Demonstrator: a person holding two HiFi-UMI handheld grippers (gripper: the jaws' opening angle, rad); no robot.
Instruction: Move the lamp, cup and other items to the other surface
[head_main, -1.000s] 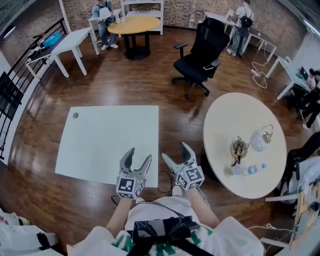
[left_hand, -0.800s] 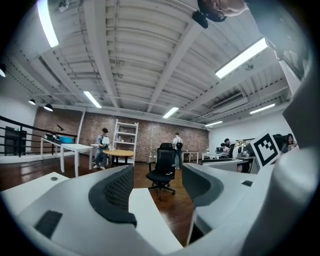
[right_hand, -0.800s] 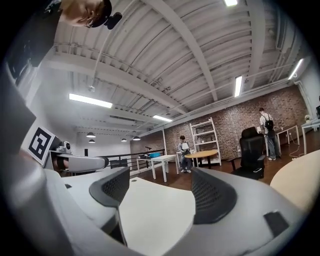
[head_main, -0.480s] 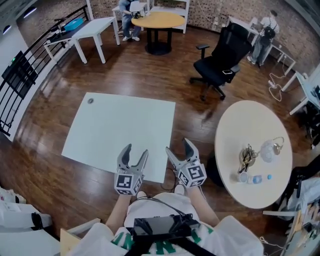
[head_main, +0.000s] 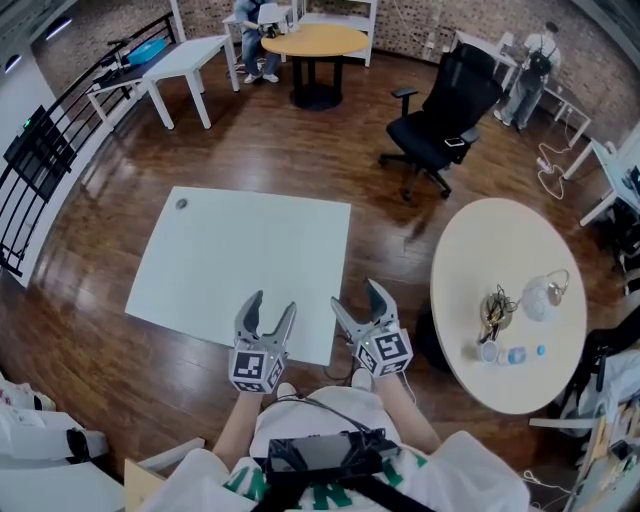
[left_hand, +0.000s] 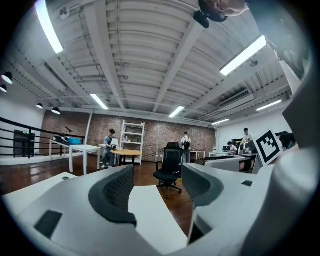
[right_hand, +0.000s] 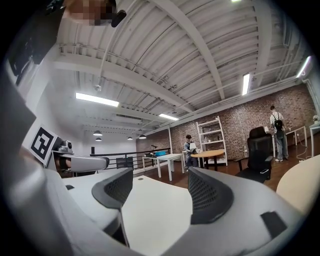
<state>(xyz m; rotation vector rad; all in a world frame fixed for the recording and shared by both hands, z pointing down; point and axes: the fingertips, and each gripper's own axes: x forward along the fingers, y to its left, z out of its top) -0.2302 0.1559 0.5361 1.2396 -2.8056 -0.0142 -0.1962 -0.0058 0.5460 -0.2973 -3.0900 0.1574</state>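
Observation:
On the round cream table (head_main: 470, 250) at the right stand a white lamp with a brass neck (head_main: 541, 296), a dark and gold upright item (head_main: 492, 310) and three small cups or lids (head_main: 514, 354). The square white table (head_main: 240, 265) lies ahead of me. It carries only a small round object (head_main: 181, 203) near its far left corner. My left gripper (head_main: 271, 305) (left_hand: 157, 182) and right gripper (head_main: 356, 297) (right_hand: 160, 187) hover over the white table's near edge. Both are open, with nothing between their fingers. They are far from the lamp and cups.
A black office chair (head_main: 445, 105) stands on the wood floor beyond the two tables. Farther back are a round wooden table (head_main: 312, 42), white desks (head_main: 185, 60) and people. A black railing (head_main: 45, 150) runs along the left. Cables lie on the floor near my feet.
The head view has shifted since a second ago, so both tables sit a little differently in it. Both grippers keep their place in front of me and stay open.

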